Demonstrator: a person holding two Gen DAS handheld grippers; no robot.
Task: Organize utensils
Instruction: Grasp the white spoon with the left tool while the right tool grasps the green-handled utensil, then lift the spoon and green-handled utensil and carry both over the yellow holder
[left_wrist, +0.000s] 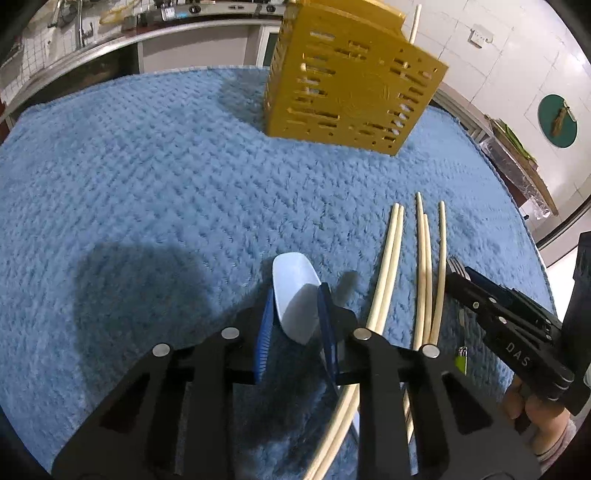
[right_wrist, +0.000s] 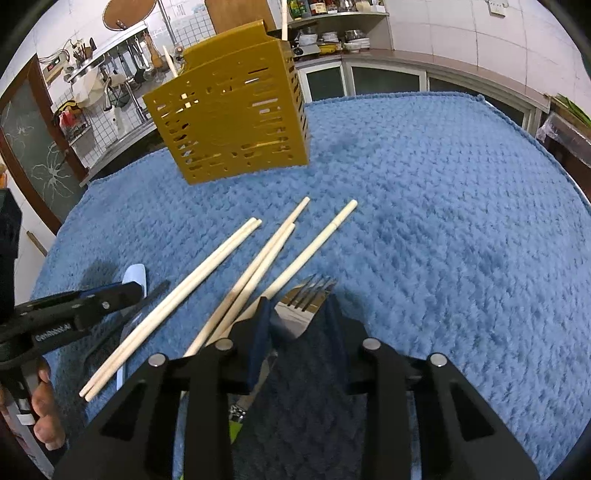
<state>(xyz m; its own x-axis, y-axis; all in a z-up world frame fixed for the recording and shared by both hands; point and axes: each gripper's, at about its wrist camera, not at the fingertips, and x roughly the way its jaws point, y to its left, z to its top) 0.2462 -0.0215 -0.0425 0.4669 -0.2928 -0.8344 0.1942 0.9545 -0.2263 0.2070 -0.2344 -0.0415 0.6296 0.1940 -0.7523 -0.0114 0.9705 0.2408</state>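
Observation:
A white spoon (left_wrist: 295, 291) lies on the blue towel (left_wrist: 147, 184), and my left gripper (left_wrist: 297, 291) has its blue pads (left_wrist: 263, 332) pressed against both sides of the bowl. In the right wrist view the spoon (right_wrist: 136, 275) pokes out past that gripper (right_wrist: 123, 291). My right gripper (right_wrist: 298, 299) is shut on a metal fork (right_wrist: 308, 293), whose tines stick out ahead of the pads. Several pale chopsticks (right_wrist: 258, 266) lie loose between the two grippers. The yellow slotted utensil holder (left_wrist: 347, 85) stands at the far side with two chopsticks upright in it.
The towel covers the whole table, with bare towel to the left (left_wrist: 110, 166) and right (right_wrist: 461, 221). A person's fingers (right_wrist: 42, 406) hold the left gripper's handle. Kitchen counters and shelves (right_wrist: 332, 33) run behind the table.

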